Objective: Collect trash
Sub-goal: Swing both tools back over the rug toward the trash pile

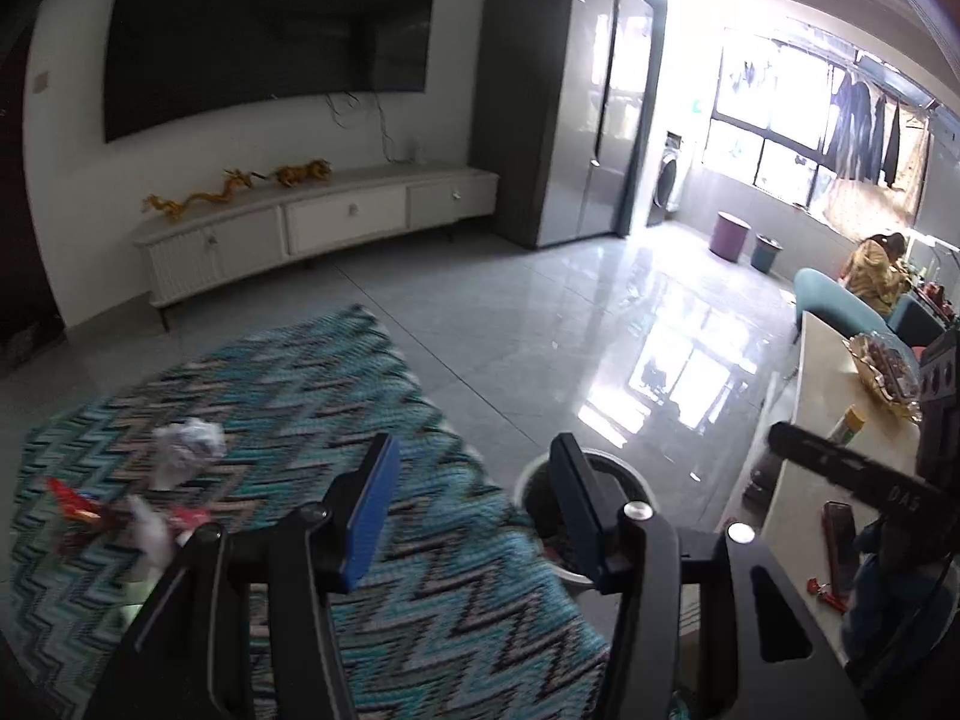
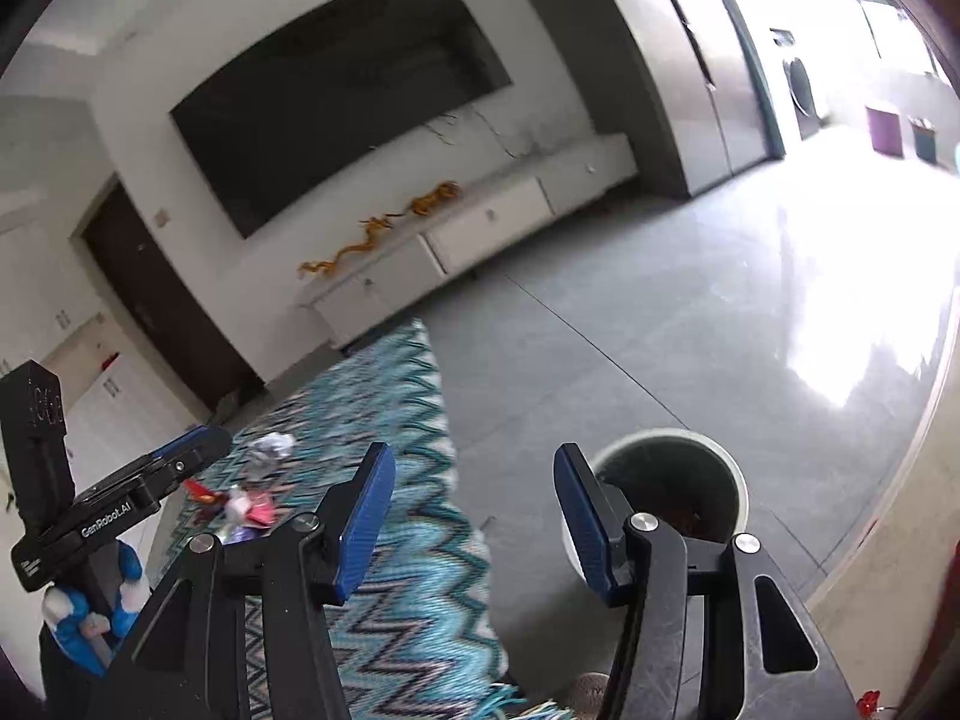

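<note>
Both the left hand-held gripper (image 1: 474, 510) and right hand-held gripper (image 2: 474, 516) are seen spread and empty. Beyond, crumpled paper (image 1: 186, 450) and wrappers (image 1: 90, 510) are noted on the rug (image 1: 360, 396), near the bin (image 2: 672, 480); judged light, soft, best pinched mid-bulk.

Ahead of my tool, bare floor (image 2: 690, 312) lies open; the bin (image 2: 672, 483) stands below right, rug (image 2: 396, 396) litter left.

Your rug (image 1: 300, 396) zigzags in teal, black and white. Red wrappers (image 1: 78, 507) lie beside white crumpled paper (image 1: 183, 450). Blue pads (image 2: 366, 516) line your tool.
</note>
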